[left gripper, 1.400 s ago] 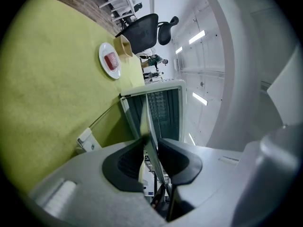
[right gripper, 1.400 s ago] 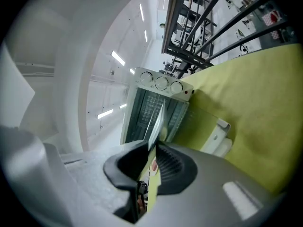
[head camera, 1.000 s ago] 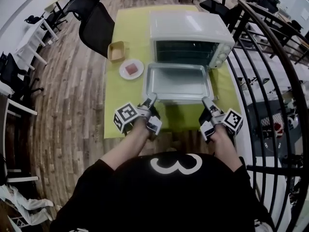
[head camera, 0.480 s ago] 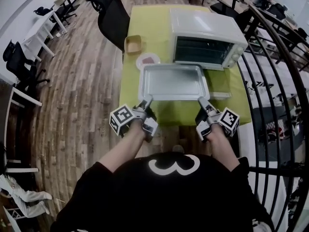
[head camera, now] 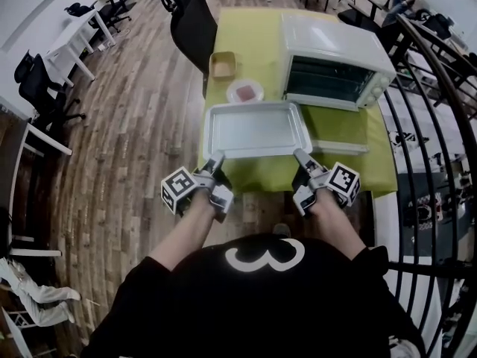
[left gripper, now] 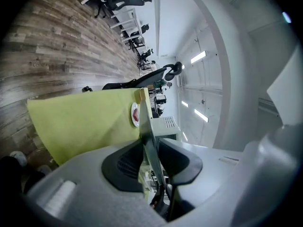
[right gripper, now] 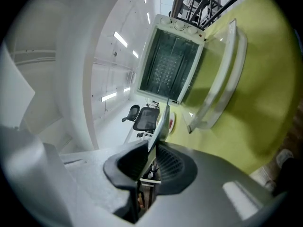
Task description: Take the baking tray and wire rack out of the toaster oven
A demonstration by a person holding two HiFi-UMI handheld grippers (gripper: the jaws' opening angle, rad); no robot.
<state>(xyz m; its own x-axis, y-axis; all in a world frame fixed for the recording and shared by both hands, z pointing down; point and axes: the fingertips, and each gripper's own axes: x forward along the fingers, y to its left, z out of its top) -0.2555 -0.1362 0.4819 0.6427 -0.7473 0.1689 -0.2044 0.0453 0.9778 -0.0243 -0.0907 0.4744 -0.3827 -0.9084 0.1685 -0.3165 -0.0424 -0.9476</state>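
Open office with a wood-plank floor and a black chair (head camera: 195, 21) at the far side. A surface (head camera: 253, 32) under a yellow-green cloth carries a white toaster oven (head camera: 335, 51), its glass door (head camera: 339, 136) lying flat toward the person. A black railing (head camera: 440, 88) stands right of the oven.

Baking tray (head camera: 257, 129) is out of the oven, in front of it and off to its left, beside the door and near the cloth's left edge. Can't tell if it rests on the cloth or hangs just above. Left tongs (head camera: 218, 157) and right tongs (head camera: 299, 155) are each clamped narrow on the tray's near rim, one per corner. Both gripper views show the thin rim edge-on between the pads. Wire rack (right gripper: 170, 65) looks to be inside the oven, not yet taken.

Risks, my read:
- **Slipping:** the grip is on a thin lip along one side only, so the far side can droop and the rim slide out of the pads.
- **Knocking things:** a plate (head camera: 245, 91) with something red on it sits just past the tray's far edge, left of the oven. A push forward would knock it, and the small tan box (head camera: 222, 64) beyond it.
- **Tipping:** set down too far left of the oven, the tray overhangs the cloth edge and tips.

Tray is a shallow rectangle of dull silver metal with rounded corners and a raised rim, empty.
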